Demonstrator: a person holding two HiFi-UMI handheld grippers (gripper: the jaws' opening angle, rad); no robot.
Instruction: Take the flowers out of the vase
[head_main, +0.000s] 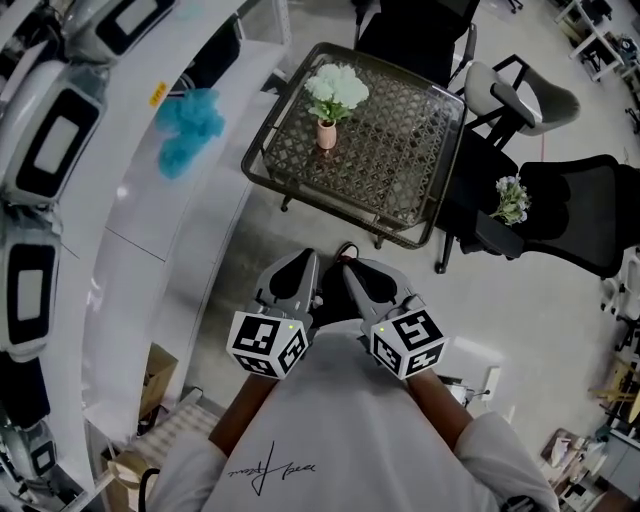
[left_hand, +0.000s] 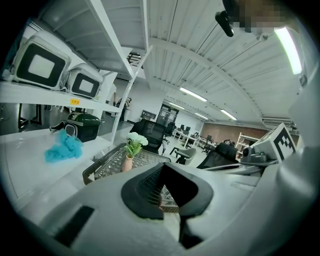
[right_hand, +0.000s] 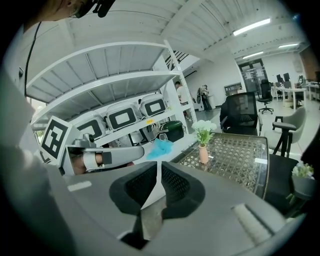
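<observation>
Fingers (left_hand: 145, 192) of the left gripper (head_main: 305, 262) are pressed together with nothing between them. Fingers (right_hand: 135, 192) of the right gripper (head_main: 348, 270) likewise meet, empty. Both grippers sit side by side close to my chest, well apart from the counter (head_main: 400, 135).

Flowers (head_main: 337, 90), a white bunch, stand upright in the small pink vase (head_main: 326, 133). The vase is on the counter's patterned top, toward the side nearest the white shelf (head_main: 150, 190). Nothing touches either one. Task not begun, by my reading.

Risks noted:
- Vase looks narrow and light. If I pull the stems without steadying it, the vase probably lifts with them or tips onto the hard top.
- Arriving with the fingers shut would shove the blooms and topple the lot, so they need to part first.
- Pinching the blossoms instead of the stems would likely crush them or slip off.
- A second small bunch (head_main: 512, 198) lies on the black chair (head_main: 575, 215) to the right, and it is easy to mistake for the target.
</observation>
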